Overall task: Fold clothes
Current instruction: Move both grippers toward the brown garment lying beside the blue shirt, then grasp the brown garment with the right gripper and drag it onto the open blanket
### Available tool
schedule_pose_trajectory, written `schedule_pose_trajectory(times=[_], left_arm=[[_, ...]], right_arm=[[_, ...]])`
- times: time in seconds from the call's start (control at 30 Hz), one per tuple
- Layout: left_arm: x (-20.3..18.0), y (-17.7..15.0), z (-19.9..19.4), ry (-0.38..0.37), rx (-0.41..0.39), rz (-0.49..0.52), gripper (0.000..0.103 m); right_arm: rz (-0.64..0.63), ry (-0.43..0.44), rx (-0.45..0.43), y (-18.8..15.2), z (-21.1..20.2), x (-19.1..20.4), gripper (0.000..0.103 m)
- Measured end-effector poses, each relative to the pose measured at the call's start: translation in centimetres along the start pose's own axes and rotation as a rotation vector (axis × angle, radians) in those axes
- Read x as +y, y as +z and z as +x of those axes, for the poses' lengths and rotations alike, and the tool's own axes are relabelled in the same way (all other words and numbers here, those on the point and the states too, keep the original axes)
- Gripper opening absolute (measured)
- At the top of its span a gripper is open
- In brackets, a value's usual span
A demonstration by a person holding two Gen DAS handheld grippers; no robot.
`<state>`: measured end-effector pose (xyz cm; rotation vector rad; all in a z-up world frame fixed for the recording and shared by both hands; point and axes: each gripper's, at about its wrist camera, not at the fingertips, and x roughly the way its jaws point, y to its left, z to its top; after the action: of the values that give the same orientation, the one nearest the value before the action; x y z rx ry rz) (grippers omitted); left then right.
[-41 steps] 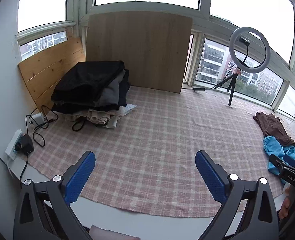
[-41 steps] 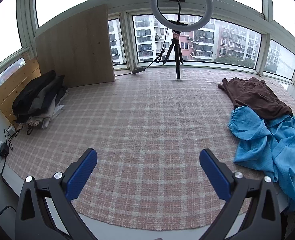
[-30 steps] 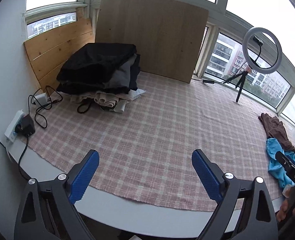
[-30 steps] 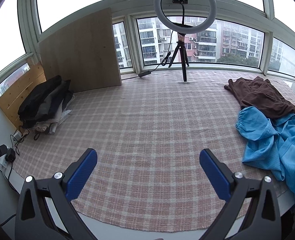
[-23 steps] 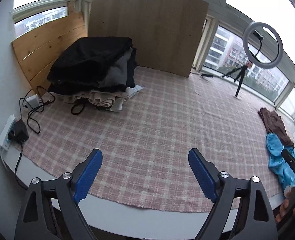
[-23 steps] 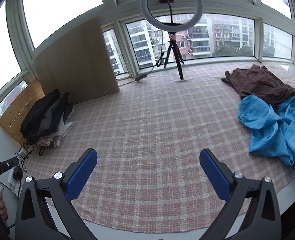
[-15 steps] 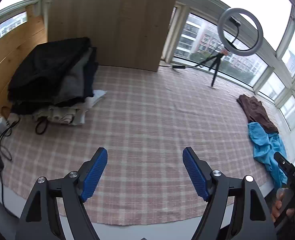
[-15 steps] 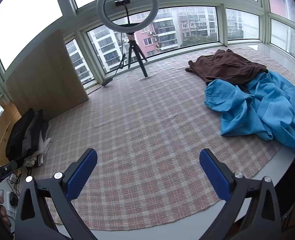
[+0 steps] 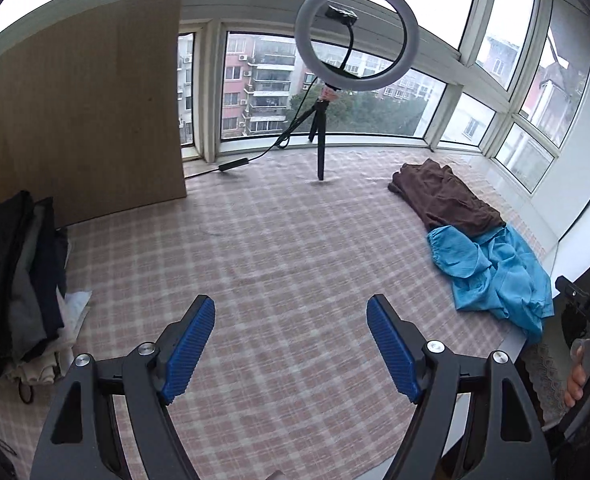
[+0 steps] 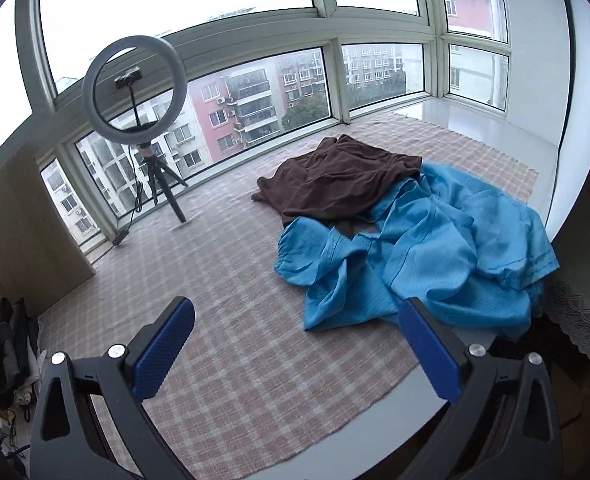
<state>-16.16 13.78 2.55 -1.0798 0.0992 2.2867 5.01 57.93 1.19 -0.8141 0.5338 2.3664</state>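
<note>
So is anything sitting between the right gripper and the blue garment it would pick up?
Nothing visible. The right gripper is open above bare plaid cloth, and the crumpled blue garment lies just ahead. The brown garment overlaps its far edge only.

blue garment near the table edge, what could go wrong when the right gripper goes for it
1. The brown garment overlaps the blue garment, so a pull may drag both.
2. The blue garment's near side hangs over the table edge; a loose pinch could let it slide off.
3. It lies crumpled, so the right gripper, now open, may grab several layers.
</note>
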Motion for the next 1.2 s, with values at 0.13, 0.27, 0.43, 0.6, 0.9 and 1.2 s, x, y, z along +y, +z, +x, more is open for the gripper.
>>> schedule_pose_trajectory(times=[0.13, 0.27, 0.43, 0.6, 0.9, 1.2], left_arm=[[-2.1, 2.1, 0.3, 0.015, -0.044, 0.014, 0.078], [-3.5, 3.5, 1.2, 0.058, -0.062, -0.001, 0.078], [-4.7, 3.9, 2.3, 0.144, -0.051, -0.044, 0.079], [-4.9, 3.7, 3.4, 0.245, -0.01, -0.098, 0.079], [-4.2, 4.4, 5.6, 0.368, 0.048, -0.17, 0.079], [-4.4, 5.0, 8.3, 0.378, 0.108, -0.15, 0.079]], right_arm=[[-0.026, -0.006, -0.009, 5.1, 3.3, -2.2, 0.103], [-0.115, -0.026, 0.038, 9.7, 9.5, -3.6, 0.103], [-0.177, -0.016, 0.134, 14.1, 19.5, -5.5, 0.103], [-0.271, -0.049, 0.224, 16.0, 29.7, -5.4, 0.103], [-0.418, -0.082, 0.385, 16.3, 42.5, -3.7, 0.102], [-0.315, 0.068, 0.352, 18.8, 39.8, -6.5, 0.01]])
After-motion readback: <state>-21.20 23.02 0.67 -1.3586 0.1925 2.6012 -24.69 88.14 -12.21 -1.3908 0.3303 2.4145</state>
